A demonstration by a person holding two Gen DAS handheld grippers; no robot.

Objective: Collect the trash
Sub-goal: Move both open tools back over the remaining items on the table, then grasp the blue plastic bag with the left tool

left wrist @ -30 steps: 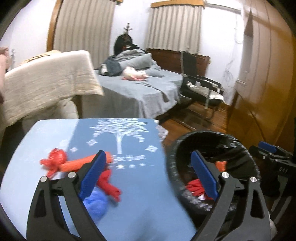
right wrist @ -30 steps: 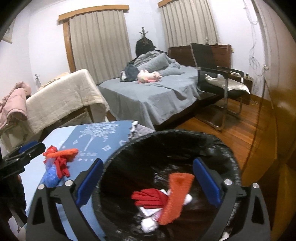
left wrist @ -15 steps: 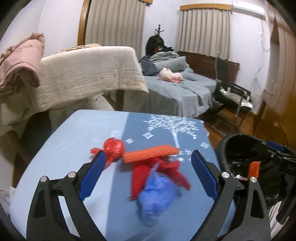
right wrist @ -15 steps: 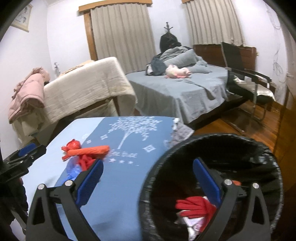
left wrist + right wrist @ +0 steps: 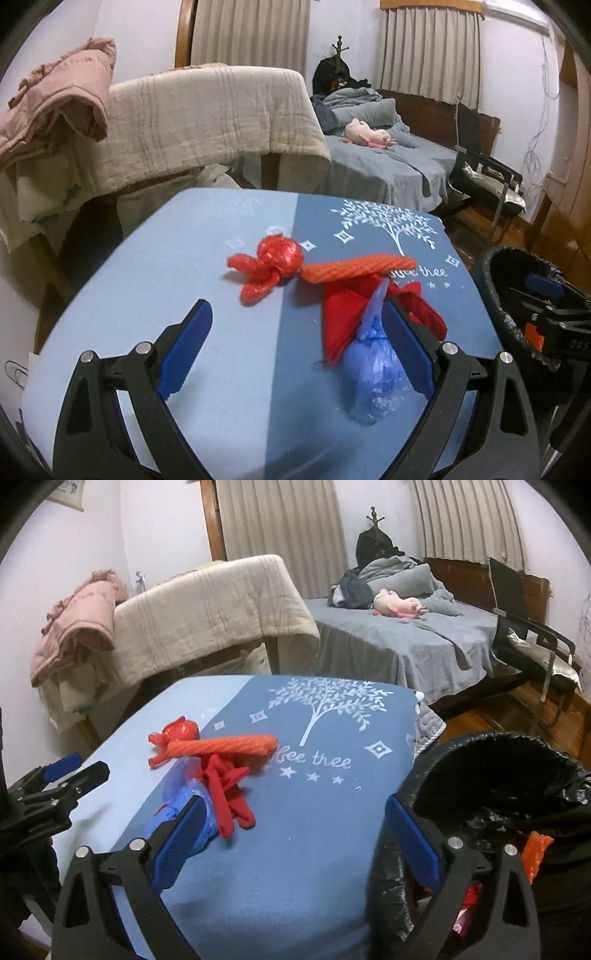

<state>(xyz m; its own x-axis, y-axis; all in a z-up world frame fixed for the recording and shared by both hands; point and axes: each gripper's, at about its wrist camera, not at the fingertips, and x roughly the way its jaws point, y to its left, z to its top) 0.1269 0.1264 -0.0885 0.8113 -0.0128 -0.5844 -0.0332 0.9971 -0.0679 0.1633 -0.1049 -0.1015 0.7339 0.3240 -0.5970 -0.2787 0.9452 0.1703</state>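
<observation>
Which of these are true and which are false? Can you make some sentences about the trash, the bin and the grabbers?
1. Both grippers, left and right, are open. True.
2. The left gripper holds the blue bag. False: the bag lies on the table, ungripped.
3. The orange net is in the bin. False: it lies on the table, by the red bag.
4. The bin has a black liner. True.

black tongs [image 5: 295,350], blue pads [image 5: 184,350], silver screws.
</observation>
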